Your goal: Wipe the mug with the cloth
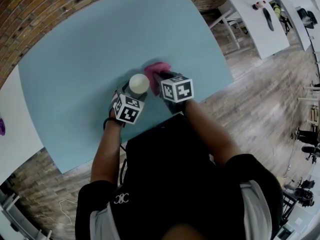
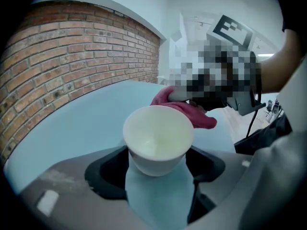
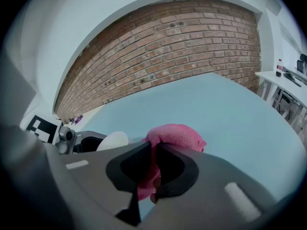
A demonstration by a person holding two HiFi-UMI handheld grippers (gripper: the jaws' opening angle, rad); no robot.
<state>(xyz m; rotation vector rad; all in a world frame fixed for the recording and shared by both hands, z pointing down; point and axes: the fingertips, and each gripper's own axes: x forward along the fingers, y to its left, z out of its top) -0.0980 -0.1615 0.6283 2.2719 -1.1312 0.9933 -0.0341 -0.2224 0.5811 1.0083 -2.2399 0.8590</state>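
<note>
A white mug (image 1: 139, 83) is held above the light blue table (image 1: 90, 59), its open mouth up. My left gripper (image 1: 131, 95) is shut on the mug (image 2: 158, 139), one jaw on each side of its lower wall. A pink cloth (image 1: 155, 73) hangs bunched just right of the mug, and my right gripper (image 1: 161, 81) is shut on it. In the right gripper view the cloth (image 3: 172, 139) bulges out past the jaws, with the mug (image 3: 113, 141) close at its left. In the left gripper view the cloth (image 2: 187, 111) touches the mug's far rim.
A red brick wall (image 1: 45, 9) runs along the table's far side. White tables (image 1: 260, 19) with small objects stand at the upper right over a wooden floor (image 1: 260, 99). The person's torso (image 1: 165, 184) fills the lower middle of the head view.
</note>
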